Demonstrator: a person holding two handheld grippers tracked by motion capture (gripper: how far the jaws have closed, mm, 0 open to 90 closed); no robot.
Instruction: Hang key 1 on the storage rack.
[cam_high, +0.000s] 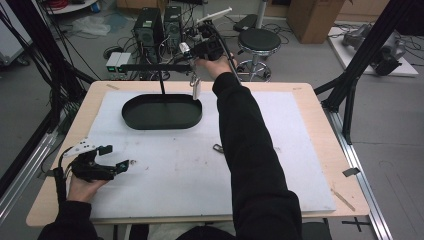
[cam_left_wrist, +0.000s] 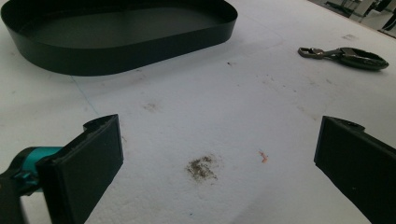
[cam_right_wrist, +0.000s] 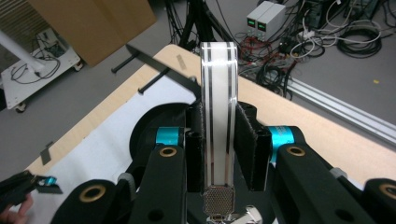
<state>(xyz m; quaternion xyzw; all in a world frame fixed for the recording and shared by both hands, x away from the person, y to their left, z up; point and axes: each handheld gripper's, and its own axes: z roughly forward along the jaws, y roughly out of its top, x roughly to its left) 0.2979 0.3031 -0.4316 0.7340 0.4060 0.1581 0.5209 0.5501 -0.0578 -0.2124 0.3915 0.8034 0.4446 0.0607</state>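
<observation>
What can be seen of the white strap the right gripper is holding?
The white strap is a flat, pale band with two thin dark lines running along its length and a small metal mesh end piece at the bottom. It stands upright, pinched between the jaws of the right gripper. In the high view it hangs near the crossbar of the black stand, above the far edge of the table.

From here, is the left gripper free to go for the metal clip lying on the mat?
Probably yes: the left gripper is open and holds nothing, and bare mat lies between it and the clip.
</observation>
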